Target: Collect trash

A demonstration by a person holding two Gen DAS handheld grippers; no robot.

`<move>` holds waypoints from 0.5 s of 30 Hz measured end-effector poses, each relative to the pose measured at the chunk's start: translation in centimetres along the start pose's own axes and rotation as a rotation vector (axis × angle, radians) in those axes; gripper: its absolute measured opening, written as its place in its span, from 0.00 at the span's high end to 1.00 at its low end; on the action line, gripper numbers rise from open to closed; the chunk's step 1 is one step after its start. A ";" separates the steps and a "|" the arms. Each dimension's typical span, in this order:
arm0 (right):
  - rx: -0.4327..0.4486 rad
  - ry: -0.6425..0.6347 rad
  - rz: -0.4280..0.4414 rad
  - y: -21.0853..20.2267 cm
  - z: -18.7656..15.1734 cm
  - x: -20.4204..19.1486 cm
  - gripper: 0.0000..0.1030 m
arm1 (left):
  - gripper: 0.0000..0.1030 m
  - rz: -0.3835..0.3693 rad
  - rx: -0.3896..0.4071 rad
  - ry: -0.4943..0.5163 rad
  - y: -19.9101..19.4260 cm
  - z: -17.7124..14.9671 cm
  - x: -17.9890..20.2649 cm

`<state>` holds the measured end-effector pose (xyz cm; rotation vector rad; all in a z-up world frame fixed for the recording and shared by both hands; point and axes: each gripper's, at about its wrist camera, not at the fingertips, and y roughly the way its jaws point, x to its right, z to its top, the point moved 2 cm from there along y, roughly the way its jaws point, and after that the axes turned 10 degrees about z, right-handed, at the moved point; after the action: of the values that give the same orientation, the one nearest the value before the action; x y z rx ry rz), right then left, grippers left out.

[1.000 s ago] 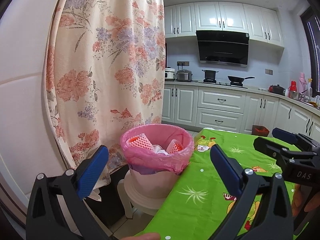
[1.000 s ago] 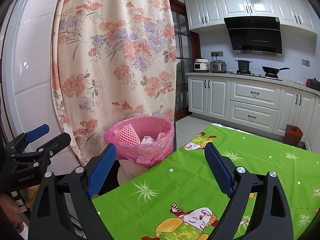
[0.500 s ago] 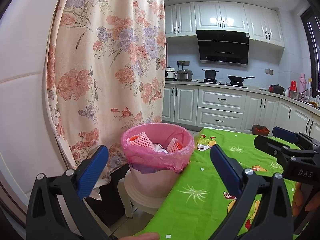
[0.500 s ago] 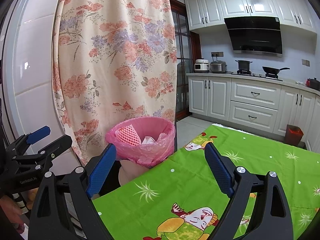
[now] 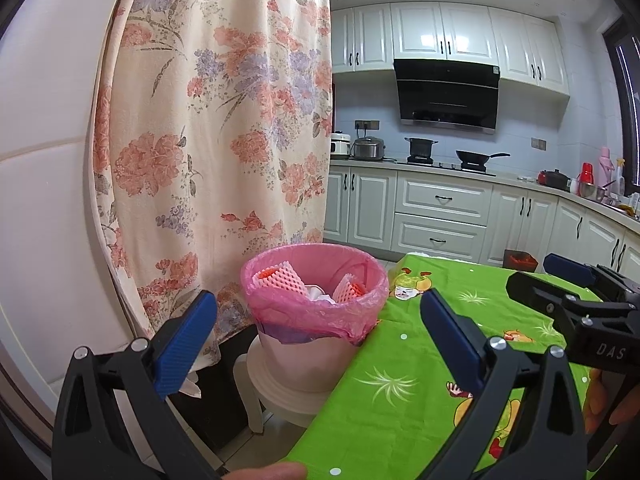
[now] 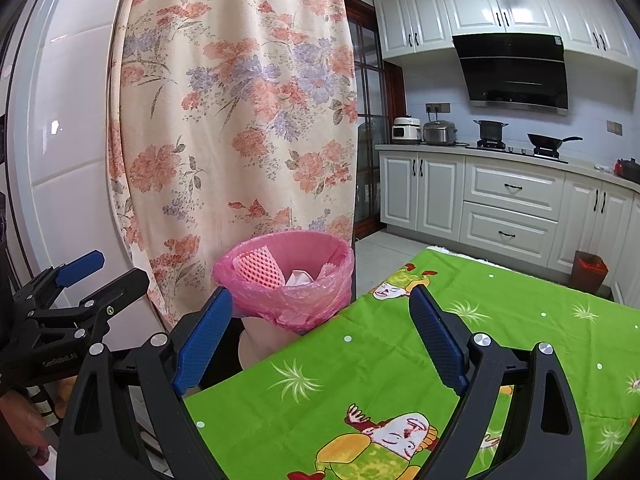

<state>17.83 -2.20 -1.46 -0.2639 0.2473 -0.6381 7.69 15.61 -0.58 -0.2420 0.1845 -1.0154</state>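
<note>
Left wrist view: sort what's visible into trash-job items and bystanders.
Job:
pink-lined bin
foam fruit nets inside it
crumpled white paper inside it
left gripper, open
right gripper, open

Bystanders:
floral curtain
green tablecloth
frying pan

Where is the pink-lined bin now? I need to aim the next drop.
The bin stands on a white stool at the green table's left edge, before the floral curtain.
</note>
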 end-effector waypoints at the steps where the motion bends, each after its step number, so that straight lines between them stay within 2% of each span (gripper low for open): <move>1: 0.000 0.001 0.000 0.0 0.0 0.0 0.18 | 0.04 0.001 -0.001 -0.001 0.0 0.1 0.0; 15: 0.001 0.002 0.000 -0.1 0.0 0.0 0.18 | 0.04 0.015 0.000 0.002 0.0 0.2 -0.1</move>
<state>17.79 -2.22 -1.40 -0.2621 0.2490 -0.6384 7.67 15.74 -0.40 -0.2392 0.1879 -1.0013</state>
